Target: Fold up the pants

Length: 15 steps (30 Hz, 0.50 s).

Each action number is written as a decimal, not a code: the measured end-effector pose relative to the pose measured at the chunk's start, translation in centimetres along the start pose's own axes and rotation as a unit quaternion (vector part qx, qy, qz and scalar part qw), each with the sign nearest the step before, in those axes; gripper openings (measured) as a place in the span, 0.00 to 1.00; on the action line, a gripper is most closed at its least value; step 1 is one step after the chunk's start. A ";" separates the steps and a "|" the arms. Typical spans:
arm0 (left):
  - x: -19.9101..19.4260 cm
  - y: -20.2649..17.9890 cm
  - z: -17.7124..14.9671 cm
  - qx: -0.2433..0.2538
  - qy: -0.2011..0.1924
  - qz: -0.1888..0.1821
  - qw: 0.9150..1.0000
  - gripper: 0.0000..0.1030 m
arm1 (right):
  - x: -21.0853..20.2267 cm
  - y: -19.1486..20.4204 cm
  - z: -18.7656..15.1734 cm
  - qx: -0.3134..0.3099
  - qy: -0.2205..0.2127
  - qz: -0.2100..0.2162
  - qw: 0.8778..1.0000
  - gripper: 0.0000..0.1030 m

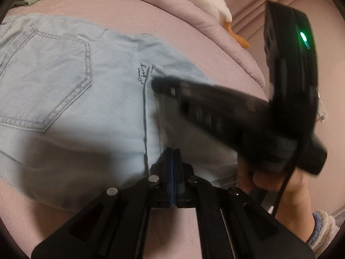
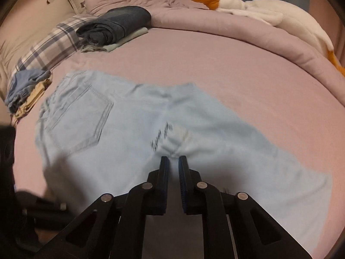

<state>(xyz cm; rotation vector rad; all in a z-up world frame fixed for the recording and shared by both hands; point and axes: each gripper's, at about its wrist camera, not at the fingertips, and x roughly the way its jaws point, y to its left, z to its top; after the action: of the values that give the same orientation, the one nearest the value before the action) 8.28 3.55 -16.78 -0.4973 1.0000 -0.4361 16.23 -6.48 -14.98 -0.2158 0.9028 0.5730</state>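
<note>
Light blue jeans lie flat on a pink bed, back pocket up, with a leg end folded over toward the seat. My left gripper is shut on the folded hem edge of the jeans. My right gripper shows in the left wrist view as a blurred black body, its tip over the folded hem. In the right wrist view the right gripper has its jaws a narrow gap apart, with pale denim bunched at the tips; the view is blurred.
A pile of folded dark and plaid clothes lies at the head of the bed, with more folded items at the left. A rolled pink duvet and a white plush goose lie along the far side.
</note>
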 end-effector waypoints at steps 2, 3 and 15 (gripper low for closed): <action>0.4 -0.4 0.3 0.002 -0.002 0.003 1.000 0.02 | 0.1 -0.5 0.5 0.017 -0.001 0.004 1.000 0.12; 0.4 -0.4 0.3 0.002 -0.002 0.004 1.000 0.02 | 0.4 -0.8 0.7 0.027 0.007 0.007 1.000 0.12; 1.1 -0.7 1.0 0.000 0.010 0.004 1.000 0.03 | -5.6 0.0 -9.0 0.066 -0.012 0.016 0.998 0.13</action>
<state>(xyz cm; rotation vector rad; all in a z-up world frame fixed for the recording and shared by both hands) 9.54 2.54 -16.66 -0.4890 1.0219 -0.4347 7.45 -12.22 -16.05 -0.0745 0.9184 0.5428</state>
